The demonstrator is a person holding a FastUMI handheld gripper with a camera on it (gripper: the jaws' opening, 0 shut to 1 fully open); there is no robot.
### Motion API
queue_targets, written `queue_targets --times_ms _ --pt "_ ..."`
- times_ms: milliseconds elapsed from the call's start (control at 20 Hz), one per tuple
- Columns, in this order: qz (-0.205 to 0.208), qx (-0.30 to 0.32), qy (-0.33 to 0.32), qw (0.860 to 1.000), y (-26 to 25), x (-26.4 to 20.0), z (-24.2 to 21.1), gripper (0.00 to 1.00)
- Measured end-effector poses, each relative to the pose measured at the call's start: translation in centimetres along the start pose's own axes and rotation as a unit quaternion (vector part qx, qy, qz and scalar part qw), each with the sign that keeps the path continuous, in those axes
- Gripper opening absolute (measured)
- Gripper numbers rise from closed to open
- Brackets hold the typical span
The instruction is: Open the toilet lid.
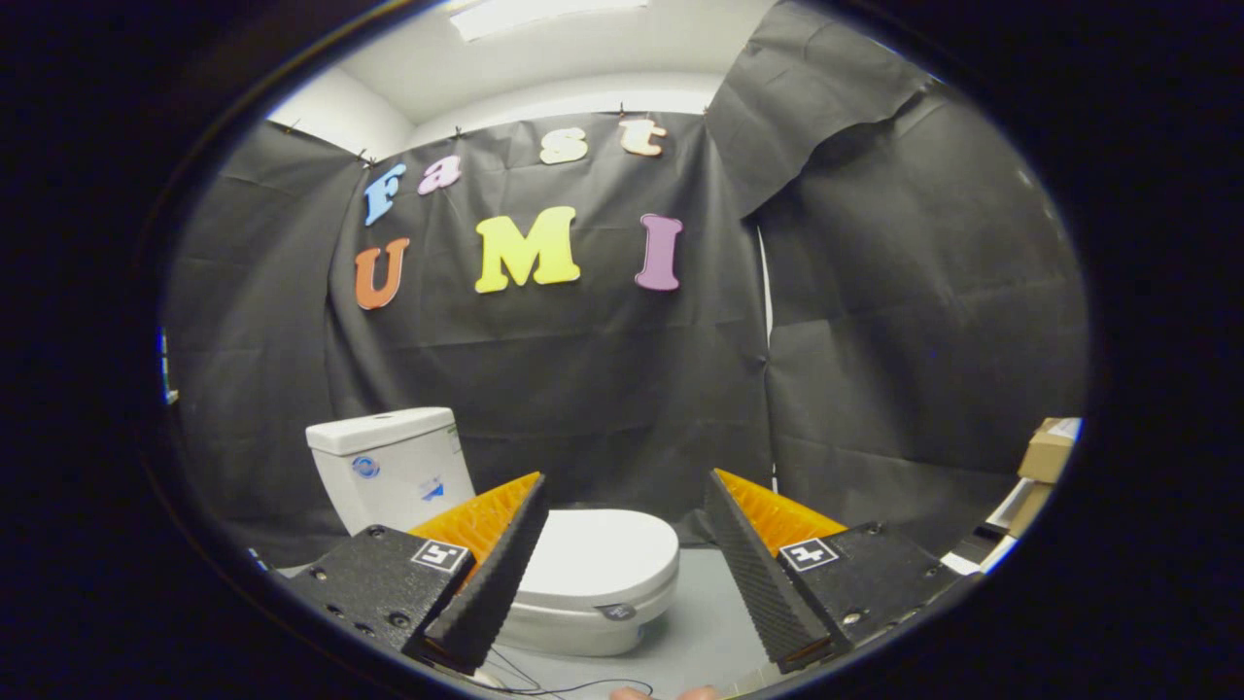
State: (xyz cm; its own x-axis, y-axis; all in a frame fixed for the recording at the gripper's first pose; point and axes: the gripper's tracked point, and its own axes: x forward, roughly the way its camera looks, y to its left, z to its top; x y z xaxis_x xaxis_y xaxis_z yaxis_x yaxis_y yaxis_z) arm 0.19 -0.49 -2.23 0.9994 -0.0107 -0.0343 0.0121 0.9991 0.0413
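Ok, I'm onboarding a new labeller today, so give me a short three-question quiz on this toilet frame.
1. True or false: the toilet lid is already raised.
2. The gripper is: A) shut on the lid, B) open, fingers spread apart, C) shut on nothing.
3. What white part stands behind the lid, against the black cloth wall?

Key: 1 false, the lid lies flat and closed. 2 B. 3 the tank.

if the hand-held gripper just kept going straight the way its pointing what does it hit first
Probably the closed toilet lid. The hand-held gripper is open, and the lid lies ahead between its fingers, nothing showing in between. Depth is unclear; if it points higher than it seems, it could pass over the lid and reach the black cloth wall.
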Motion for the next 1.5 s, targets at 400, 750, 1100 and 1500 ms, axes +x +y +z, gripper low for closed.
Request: queue_targets --times_ms 400,750,1100,1500 --pt "-0.001 0.023 0.048 0.999 0.3 1.0 -3.8 1.0" --pt "-0.019 0.074 0.123 0.989 0.4 2.9 -8.8 1.0" --pt "-0.012 0.179 0.191 0.965 2.3 6.8 -15.0 1.0" --pt "-0.003 0.287 0.243 0.927 3.4 10.2 -21.5 1.0"
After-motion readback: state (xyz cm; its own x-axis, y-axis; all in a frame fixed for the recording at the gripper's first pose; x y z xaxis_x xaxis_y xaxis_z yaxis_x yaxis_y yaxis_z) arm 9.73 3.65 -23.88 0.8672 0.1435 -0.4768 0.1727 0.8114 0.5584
